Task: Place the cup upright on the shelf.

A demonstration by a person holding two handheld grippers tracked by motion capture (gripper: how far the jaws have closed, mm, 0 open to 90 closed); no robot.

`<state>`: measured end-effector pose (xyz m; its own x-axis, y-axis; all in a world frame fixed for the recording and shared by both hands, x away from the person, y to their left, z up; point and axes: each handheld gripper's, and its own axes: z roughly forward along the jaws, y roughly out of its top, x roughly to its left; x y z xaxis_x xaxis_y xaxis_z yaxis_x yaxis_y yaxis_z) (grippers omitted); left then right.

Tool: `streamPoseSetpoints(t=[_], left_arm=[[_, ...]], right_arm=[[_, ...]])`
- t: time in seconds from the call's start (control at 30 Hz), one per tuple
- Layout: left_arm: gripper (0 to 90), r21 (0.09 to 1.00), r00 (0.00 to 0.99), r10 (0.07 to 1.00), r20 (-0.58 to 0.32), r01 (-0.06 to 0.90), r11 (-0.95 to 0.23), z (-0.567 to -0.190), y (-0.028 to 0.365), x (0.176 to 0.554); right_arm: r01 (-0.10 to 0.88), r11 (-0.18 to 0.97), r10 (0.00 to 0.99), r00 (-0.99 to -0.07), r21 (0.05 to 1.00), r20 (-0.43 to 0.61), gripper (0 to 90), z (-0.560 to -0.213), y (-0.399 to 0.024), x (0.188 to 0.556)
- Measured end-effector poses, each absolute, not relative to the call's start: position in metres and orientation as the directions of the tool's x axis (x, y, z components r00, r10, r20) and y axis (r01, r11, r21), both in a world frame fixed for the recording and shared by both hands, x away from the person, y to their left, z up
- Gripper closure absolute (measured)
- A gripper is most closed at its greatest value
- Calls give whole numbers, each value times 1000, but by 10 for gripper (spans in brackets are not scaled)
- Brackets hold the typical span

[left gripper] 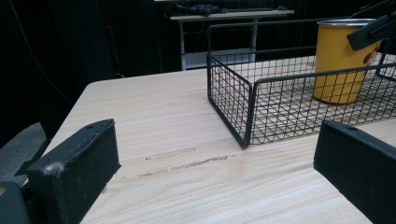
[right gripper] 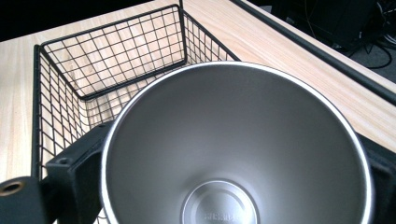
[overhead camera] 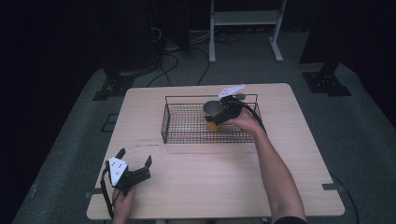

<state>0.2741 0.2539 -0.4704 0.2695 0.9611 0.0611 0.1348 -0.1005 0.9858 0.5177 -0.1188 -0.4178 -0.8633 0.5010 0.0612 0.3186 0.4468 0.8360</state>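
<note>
A yellow metal cup (overhead camera: 214, 122) stands upright inside the black wire basket (overhead camera: 187, 135) on the wooden table (overhead camera: 210, 177), the right gripper (overhead camera: 223, 112) closed around its rim, while the left gripper (overhead camera: 135, 163) rests near the table's front edge, jaws wide apart and empty

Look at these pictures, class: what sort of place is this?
Probably a lab or studio set up for recording: black curtained walls, cables trailing across grey carpet, and a lone wooden table holding only a wire basket and yellow cup.
</note>
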Motion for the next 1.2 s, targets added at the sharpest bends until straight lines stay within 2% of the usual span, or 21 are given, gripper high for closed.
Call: streamPoseSetpoints(t=[1.2], left_arm=[[0,985,268,961,63,138,-103,-470,254,275]], right_arm=[[321,369,535,-841,872,83,10,-403,-123,513]])
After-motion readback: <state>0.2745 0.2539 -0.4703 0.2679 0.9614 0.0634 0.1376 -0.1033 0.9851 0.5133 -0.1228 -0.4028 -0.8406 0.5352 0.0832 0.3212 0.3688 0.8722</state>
